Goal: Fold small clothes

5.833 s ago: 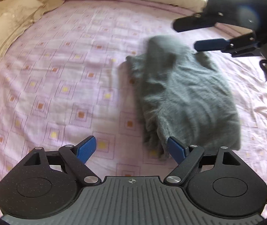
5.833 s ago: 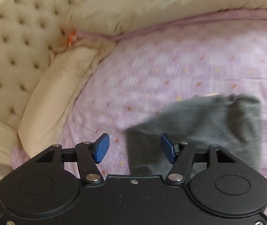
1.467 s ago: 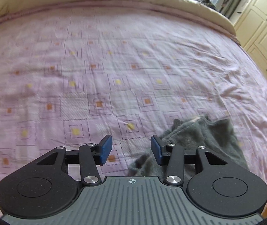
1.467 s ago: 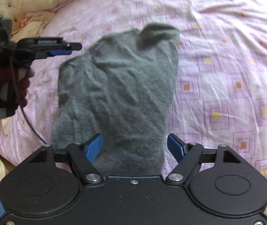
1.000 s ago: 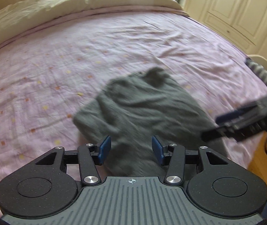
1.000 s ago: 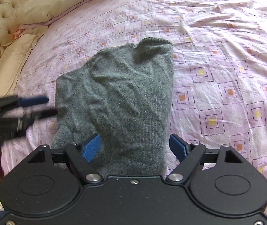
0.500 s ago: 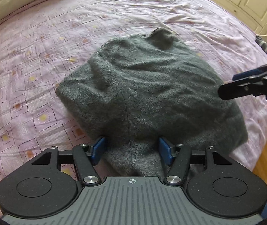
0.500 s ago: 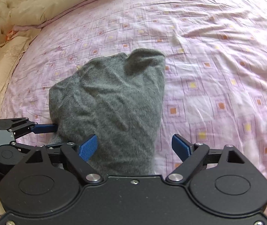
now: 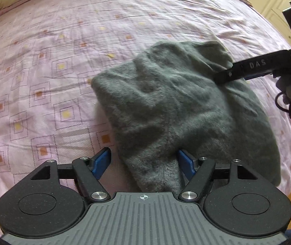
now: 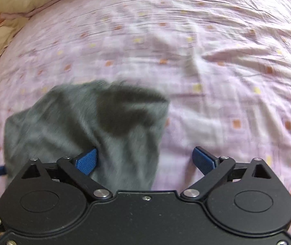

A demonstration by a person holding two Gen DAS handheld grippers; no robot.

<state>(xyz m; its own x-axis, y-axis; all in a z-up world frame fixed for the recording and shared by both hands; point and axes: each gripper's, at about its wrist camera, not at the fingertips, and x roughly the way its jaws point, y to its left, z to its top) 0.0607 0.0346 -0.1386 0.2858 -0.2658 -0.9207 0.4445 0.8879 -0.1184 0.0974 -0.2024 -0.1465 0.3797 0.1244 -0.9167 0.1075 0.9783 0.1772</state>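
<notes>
Lying lengthwise away from cameras, grey garment (image 9: pixel 178 110) on bedsheet (image 9: pixel 43 61); both jaws wide, gripping nothing.

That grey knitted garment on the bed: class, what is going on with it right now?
A person is working on a grey knitted garment that lies bunched on a pink patterned bedsheet, with a handheld claw in each hand. The left claw is open, its fingers either side of the near edge. The right claw is also open, low over the garment's other side. Neither has closed on the fabric, and it is not neatly folded yet.
</notes>
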